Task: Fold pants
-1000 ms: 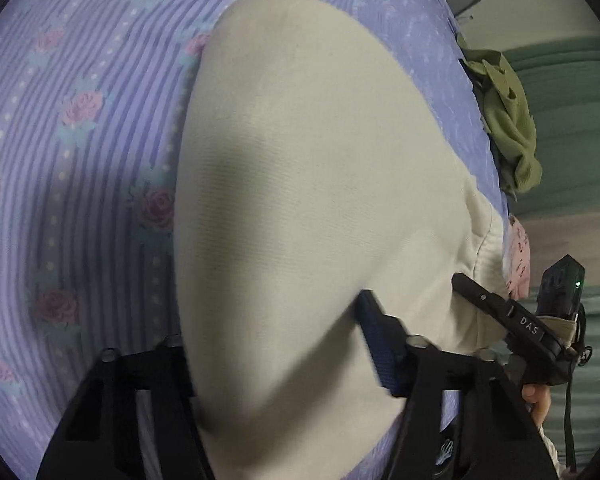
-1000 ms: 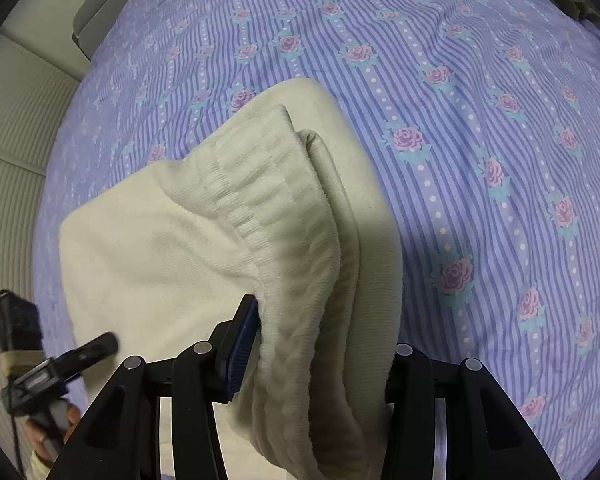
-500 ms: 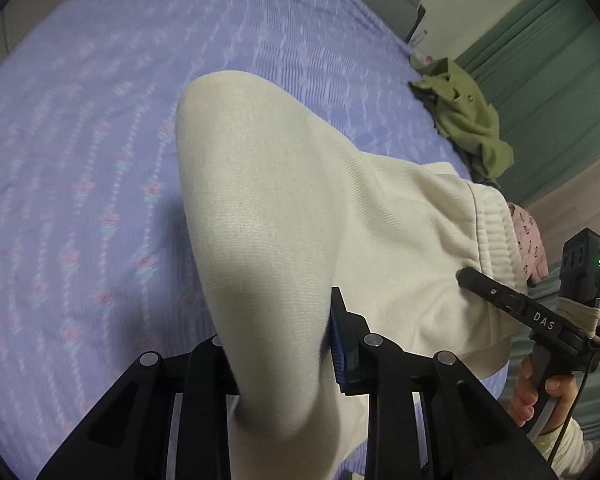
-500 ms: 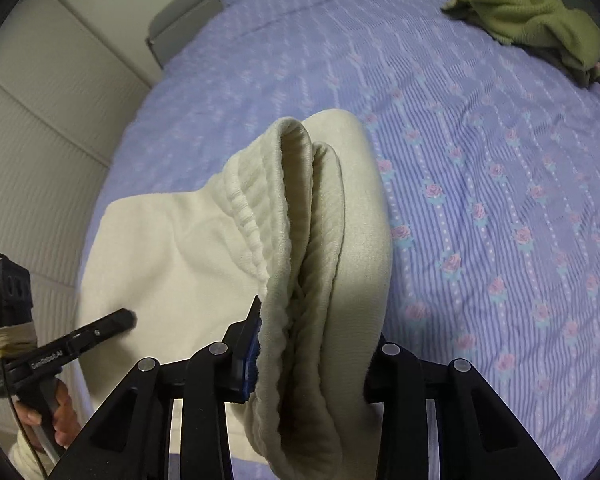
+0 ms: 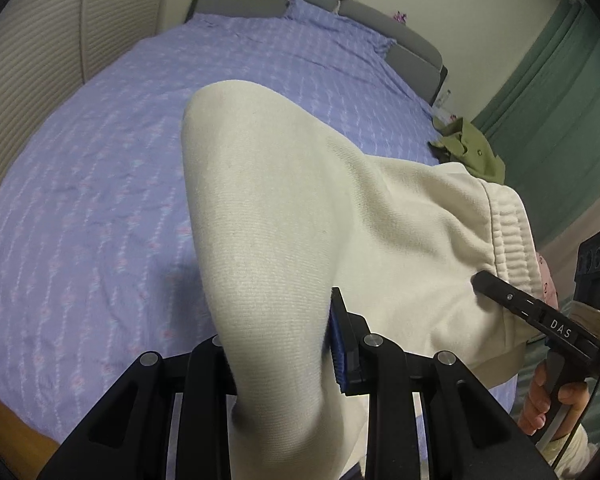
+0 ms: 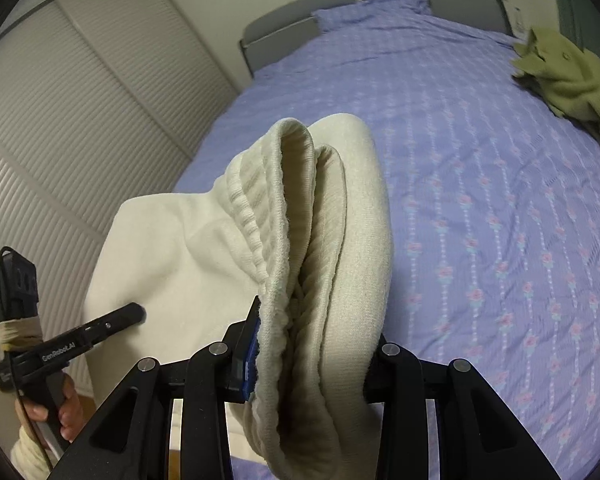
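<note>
Your left gripper [image 5: 284, 344] is clamped narrowly on a plain fold of the cream pants [image 5: 300, 208]; your right gripper [image 6: 312, 356] is pinched, a little wider, on the bunched ribbed waistband [image 6: 296, 208]; the cloth is squeezed between the pads in both. The pants hang lifted above the near part of the purple flowered bedspread [image 5: 100, 184], stretched between your two grippers; their held span runs left to right across the bed, the waistband end to the right. An olive garment [image 6: 568, 76] lies crumpled at the far right edge, well apart from the pants.
</note>
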A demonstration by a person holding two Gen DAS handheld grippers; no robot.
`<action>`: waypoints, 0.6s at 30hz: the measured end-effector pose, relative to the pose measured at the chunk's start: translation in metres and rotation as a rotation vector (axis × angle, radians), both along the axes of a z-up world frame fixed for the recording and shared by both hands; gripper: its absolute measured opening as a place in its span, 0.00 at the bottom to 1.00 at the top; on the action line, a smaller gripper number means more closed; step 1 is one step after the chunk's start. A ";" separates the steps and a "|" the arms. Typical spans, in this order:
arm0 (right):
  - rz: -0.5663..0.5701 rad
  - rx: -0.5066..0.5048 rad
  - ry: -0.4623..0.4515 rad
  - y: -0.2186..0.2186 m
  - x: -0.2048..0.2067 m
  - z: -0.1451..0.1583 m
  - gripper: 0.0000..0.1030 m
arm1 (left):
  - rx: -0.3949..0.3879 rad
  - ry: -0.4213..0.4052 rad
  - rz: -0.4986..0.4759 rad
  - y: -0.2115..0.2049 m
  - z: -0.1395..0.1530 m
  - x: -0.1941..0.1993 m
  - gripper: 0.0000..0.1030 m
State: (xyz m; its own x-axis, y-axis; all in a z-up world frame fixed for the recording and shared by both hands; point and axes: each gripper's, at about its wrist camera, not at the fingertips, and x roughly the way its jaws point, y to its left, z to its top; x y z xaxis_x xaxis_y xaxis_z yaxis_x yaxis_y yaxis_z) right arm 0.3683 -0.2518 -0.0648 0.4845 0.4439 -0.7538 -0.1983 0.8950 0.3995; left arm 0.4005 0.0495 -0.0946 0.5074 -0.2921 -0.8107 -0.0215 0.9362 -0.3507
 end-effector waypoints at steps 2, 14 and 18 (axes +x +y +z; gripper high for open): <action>0.012 -0.012 -0.013 0.022 -0.008 0.004 0.35 | -0.002 -0.008 0.000 0.021 -0.001 -0.009 0.27; -0.132 0.042 0.085 0.190 -0.052 -0.032 0.35 | 0.057 0.058 -0.161 0.198 -0.019 -0.014 0.27; -0.083 -0.019 0.109 0.245 -0.048 -0.039 0.35 | 0.063 0.106 -0.168 0.248 -0.032 -0.011 0.27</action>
